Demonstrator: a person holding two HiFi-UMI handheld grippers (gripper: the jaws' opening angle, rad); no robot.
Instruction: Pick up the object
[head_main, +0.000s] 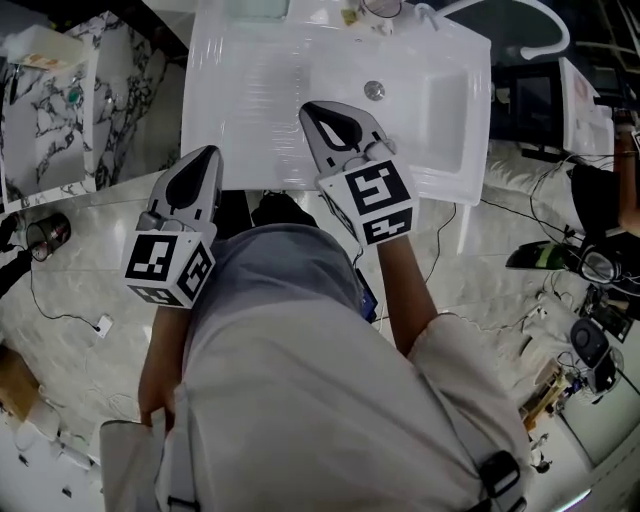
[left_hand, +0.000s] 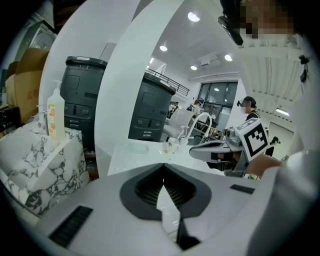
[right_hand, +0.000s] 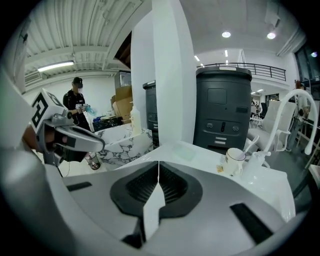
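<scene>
At the far left a marble cabinet (head_main: 55, 120) is seen, with a bottle (left_hand: 55, 116) stood on top; neither is touched. The left tongs (head_main: 208, 155) are held at the near left edge of the white tabletop (head_main: 240, 90); in the left gripper view they are pressed together, with nothing caught between them. The right tongs (head_main: 312, 110) are held further in, over the tabletop and near the drain (head_main: 374, 90); in the right gripper view they too are pressed together and empty.

Which object is meant is not told by the task; the mug (right_hand: 234, 161), stood at the far edge of the tabletop near the faucet (right_hand: 299, 102), is judged the likeliest. It lies well apart from both tongs and is untouched.

The step in hand is judged to be the approach; no grasp has yet been made. For the next move, one pair of tongs, probably the right as the nearer, would have to be spread, carried to the far edge and set about the mug's wall before being closed; the items crowded beside it would have to be avoided.
</scene>
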